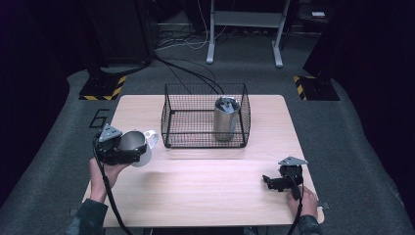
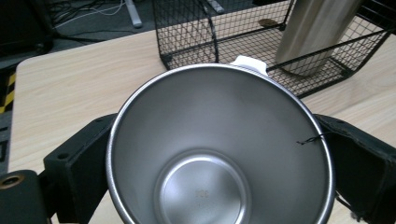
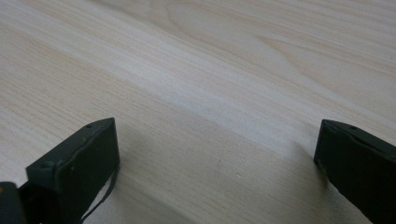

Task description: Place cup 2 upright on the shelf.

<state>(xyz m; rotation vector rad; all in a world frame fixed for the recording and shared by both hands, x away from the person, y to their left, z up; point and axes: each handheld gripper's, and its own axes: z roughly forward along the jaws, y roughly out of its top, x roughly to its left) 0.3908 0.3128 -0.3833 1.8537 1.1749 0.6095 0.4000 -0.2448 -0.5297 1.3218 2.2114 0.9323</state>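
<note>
I used the wire basket (image 1: 205, 117) as my landmark. It sat on the far middle part of the wooden table (image 1: 205, 191). Inside it, at its right end, a tall metal tumbler (image 1: 225, 119) stood upright.

My left gripper (image 1: 128, 148) was in front of the basket's left corner, near it but not touching. Its jaws were closed around a metal cup (image 1: 134, 147), one jaw on each side. The cup lay tipped on its side, with its white handle (image 1: 151, 138) pointing toward the basket.

From the high view I saw the outside of the cup. The left gripper view let me look right down into the cup (image 2: 219, 154), and it had nothing in it. That view also showed the basket's near wall (image 2: 189, 35) standing between the cup and the tumbler (image 2: 315, 32).

My right gripper (image 1: 271, 182) was in front of the basket's right side, well apart from it. Its jaws were spread wide with nothing between them. The right gripper view showed bare wood (image 3: 224, 84) between the jaws.
</note>
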